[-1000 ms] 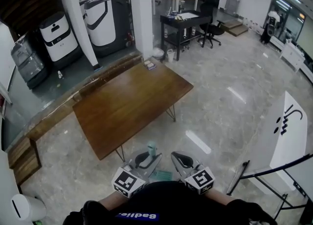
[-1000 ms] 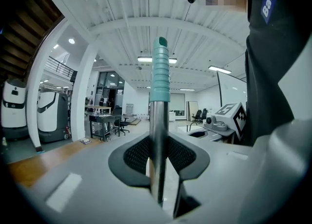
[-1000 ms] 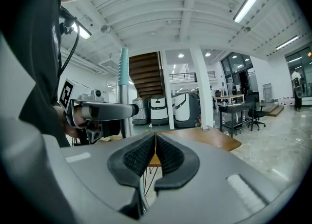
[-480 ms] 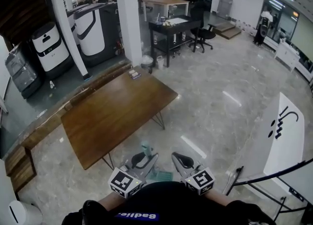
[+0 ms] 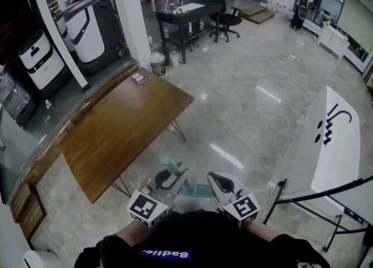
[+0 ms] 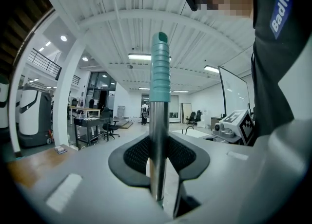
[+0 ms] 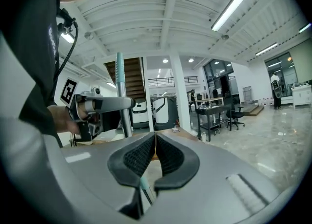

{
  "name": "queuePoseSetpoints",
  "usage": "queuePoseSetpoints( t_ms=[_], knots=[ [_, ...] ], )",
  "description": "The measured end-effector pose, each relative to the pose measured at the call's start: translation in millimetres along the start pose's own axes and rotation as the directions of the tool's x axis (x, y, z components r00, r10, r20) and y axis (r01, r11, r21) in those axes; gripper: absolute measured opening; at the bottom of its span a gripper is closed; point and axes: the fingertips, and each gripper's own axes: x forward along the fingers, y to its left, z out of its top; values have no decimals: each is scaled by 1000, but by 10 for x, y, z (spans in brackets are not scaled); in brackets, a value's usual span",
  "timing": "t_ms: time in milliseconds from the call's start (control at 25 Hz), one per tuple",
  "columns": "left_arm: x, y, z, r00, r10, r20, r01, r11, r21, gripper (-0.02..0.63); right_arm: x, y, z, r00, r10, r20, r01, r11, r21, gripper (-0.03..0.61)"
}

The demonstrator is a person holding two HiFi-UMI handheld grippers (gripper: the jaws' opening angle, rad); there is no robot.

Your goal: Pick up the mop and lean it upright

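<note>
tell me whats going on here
A person stands beside a wooden table with a gripper in each hand. The left gripper is shut on the mop, on its metal handle below the teal grip, and holds it roughly upright close to the body. The right gripper is next to it with its jaws together, gripping nothing that I can make out. The mop leans on nothing that shows yet.

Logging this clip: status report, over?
Left gripper shut on silver metal mop pole with teal ribbed grip, upright. Right gripper shut. Brown wooden table ahead-left.
</note>
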Motion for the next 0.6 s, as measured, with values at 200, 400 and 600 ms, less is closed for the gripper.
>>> queuePoseSetpoints(
  t_ms=[200,400,600],
  knots=[
    [306,-77,-54,996,-88,12,88,996,-9,109,-90,-215,-4,997,-75,5,75,997,35,3],
    [523,32,11,990,-141,9,142,990,-16,110,-7,-352,-37,991,-135,-10,136,991,19,3],
    [673,220,-1,970,-239,37,240,970,-39,110,275,-438,79,983,-182,-30,183,983,22,3]
  ],
)
